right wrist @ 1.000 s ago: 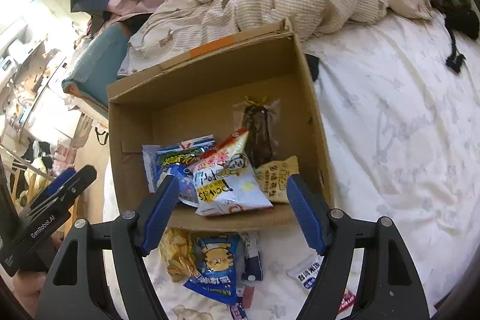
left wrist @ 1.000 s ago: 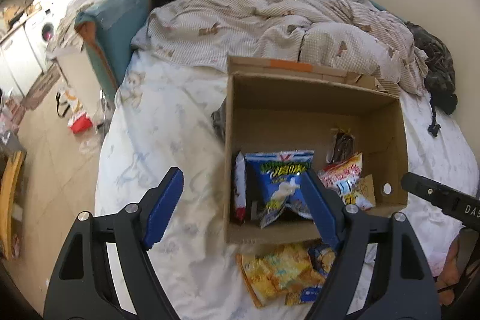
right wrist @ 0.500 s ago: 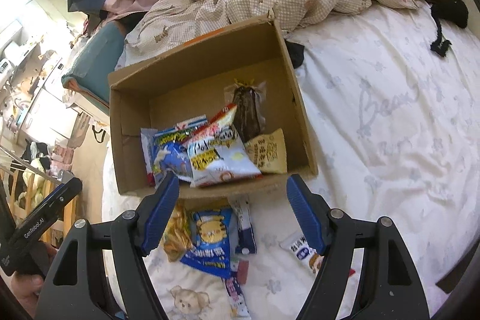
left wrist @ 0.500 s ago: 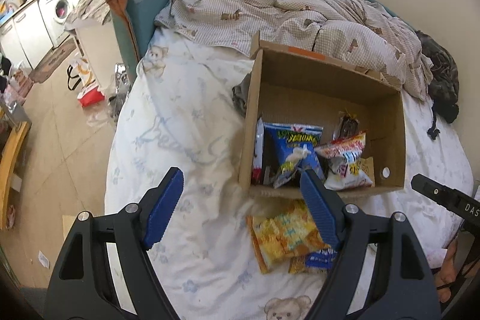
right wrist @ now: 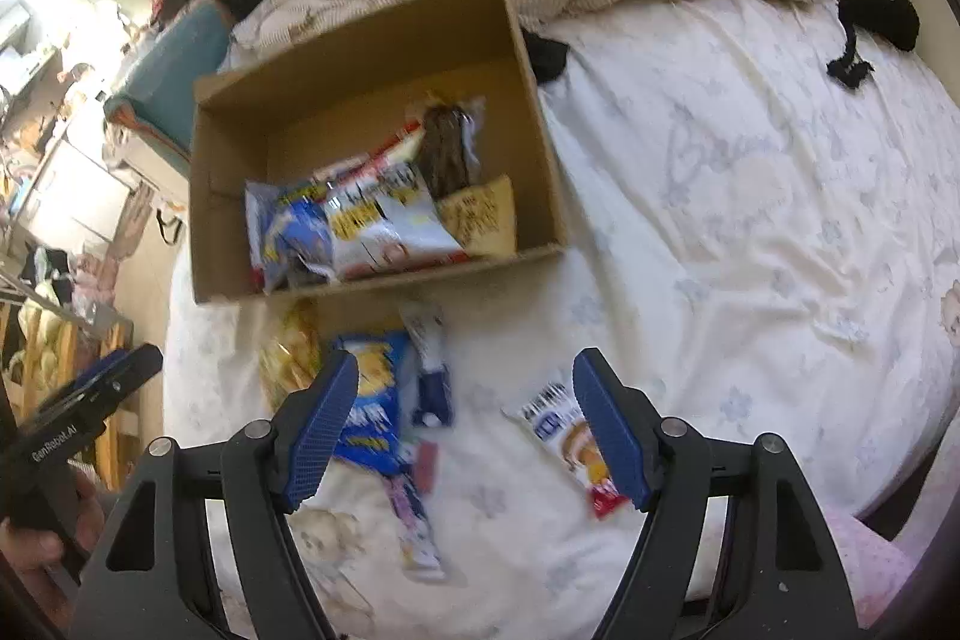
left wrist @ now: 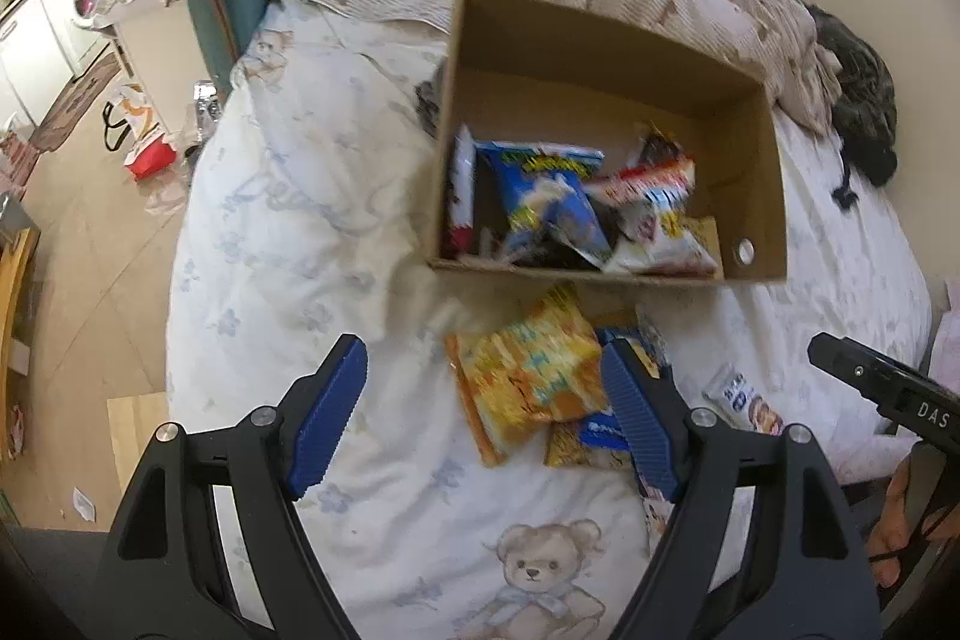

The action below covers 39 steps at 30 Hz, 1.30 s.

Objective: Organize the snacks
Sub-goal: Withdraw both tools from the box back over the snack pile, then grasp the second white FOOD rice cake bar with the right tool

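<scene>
bed sheet point(left wrist: 288, 220) | cardboard box point(left wrist: 606, 58) 12 o'clock, snacks inside | left gripper point(left wrist: 483, 415) wide, empty, orange bag point(left wrist: 528, 376) between jaws, untouched | right gripper point(right wrist: 465, 427) wide, empty | right-view only: white packet point(right wrist: 561, 424) 3 o'clock of blue bag point(right wrist: 372, 400)

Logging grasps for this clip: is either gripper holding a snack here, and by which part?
Nothing is held. The left gripper and right gripper both hang open above the loose snack packets on the bed sheet, touching none.
</scene>
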Available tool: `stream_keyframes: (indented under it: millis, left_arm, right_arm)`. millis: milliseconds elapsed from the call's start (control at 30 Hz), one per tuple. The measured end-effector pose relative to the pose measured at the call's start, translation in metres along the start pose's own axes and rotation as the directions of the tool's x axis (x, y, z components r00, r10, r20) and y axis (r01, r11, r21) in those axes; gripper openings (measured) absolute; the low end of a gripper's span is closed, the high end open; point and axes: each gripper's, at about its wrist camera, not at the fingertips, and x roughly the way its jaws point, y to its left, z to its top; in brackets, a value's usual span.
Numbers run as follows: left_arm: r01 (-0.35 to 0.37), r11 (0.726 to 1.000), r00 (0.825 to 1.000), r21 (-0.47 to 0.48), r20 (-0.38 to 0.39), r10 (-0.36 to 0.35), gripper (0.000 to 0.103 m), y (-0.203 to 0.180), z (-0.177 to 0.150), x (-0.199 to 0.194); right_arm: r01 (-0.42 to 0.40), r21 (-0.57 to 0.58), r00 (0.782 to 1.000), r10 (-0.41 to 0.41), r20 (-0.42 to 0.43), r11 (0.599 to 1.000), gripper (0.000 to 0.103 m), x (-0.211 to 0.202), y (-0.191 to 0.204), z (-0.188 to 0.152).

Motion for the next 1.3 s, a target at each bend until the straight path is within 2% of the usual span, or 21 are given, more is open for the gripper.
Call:
stream_keyframes:
  millis: [100,233,333,467,533,633,733,800,900,967,1000,1033,1067,1167,1233,1300]
  left_arm:
    - [0.0,0.999,1.0,0.043,-0.013,0.001,0.078,-0.011,-0.006,0.004]
    - [-0.016,0.998,1.0,0.068,-0.02,0.018,0.078,-0.015,-0.009,0.009]
    - [-0.009,0.999,0.999,0.046,-0.034,0.011,0.078,-0.012,-0.008,0.012]
    - [-0.003,0.999,0.999,0.036,-0.041,0.004,0.078,-0.011,-0.007,0.013]
    - [-0.001,0.999,0.999,0.035,-0.05,0.003,0.078,-0.011,-0.007,0.015]
    - [0.008,1.0,0.997,0.029,-0.074,-0.006,0.078,-0.013,-0.009,0.02]
    - [0.014,0.999,0.995,0.048,-0.103,-0.009,0.078,-0.02,-0.014,0.025]
    - [0.011,0.998,0.993,0.07,-0.117,-0.003,0.078,-0.024,-0.017,0.028]
    - [0.007,0.996,0.993,0.086,-0.121,0.004,0.078,-0.029,-0.02,0.03]
    - [0.003,0.995,0.992,0.097,-0.123,0.009,0.078,-0.032,-0.022,0.031]
    - [0.002,0.995,0.992,0.103,-0.124,0.011,0.078,-0.034,-0.023,0.031]
    - [0.001,0.993,0.992,0.114,-0.127,0.014,0.078,-0.036,-0.025,0.032]
    - [0.001,0.992,0.991,0.13,-0.13,0.016,0.078,-0.038,-0.028,0.032]
    - [-0.022,0.983,0.99,0.18,-0.132,0.046,0.078,-0.044,-0.038,0.035]
    - [-0.029,0.98,0.988,0.198,-0.142,0.058,0.078,-0.047,-0.044,0.037]
    - [-0.022,0.981,0.985,0.192,-0.165,0.054,0.078,-0.052,-0.048,0.04]
  right_arm:
    - [0.034,-0.008,0.996,-0.034,-0.083,0.999,0.079,0.012,-0.009,-0.009]
    - [0.109,0.01,0.968,-0.104,-0.228,0.994,0.079,0.038,-0.029,-0.022]
    - [0.131,0.045,0.95,-0.112,-0.29,0.99,0.079,0.052,-0.042,-0.025]
    - [0.149,-0.005,0.93,-0.142,-0.339,0.989,0.079,0.065,-0.037,-0.029]
    - [0.207,-0.094,0.913,-0.226,-0.341,0.974,0.079,0.076,-0.027,-0.03]
    - [0.238,-0.189,0.887,-0.293,-0.358,0.953,0.079,0.094,-0.017,-0.029]
    - [0.248,-0.211,0.87,-0.313,-0.38,0.945,0.079,0.105,-0.016,-0.031]
    - [0.255,-0.216,0.867,-0.321,-0.381,0.943,0.079,0.108,-0.015,-0.031]
    - [0.257,-0.225,0.865,-0.327,-0.38,0.94,0.077,0.109,-0.011,-0.031]
    - [0.245,-0.238,0.864,-0.323,-0.386,0.94,0.06,0.11,-0.003,-0.03]
    - [0.238,-0.246,0.863,-0.321,-0.391,0.94,0.043,0.111,-0.001,-0.03]
    - [0.227,-0.246,0.863,-0.312,-0.397,0.942,0.036,0.112,0.002,-0.028]
    - [0.225,-0.236,0.868,-0.304,-0.392,0.945,0.034,0.11,0.002,-0.027]
    - [0.175,-0.184,0.903,-0.232,-0.361,0.967,0.033,0.094,0.008,-0.029]
    - [0.117,-0.116,0.938,-0.148,-0.313,0.986,0.033,0.071,0.008,-0.024]
    - [0.074,-0.053,0.958,-0.086,-0.275,0.996,0.033,0.054,0.005,-0.023]
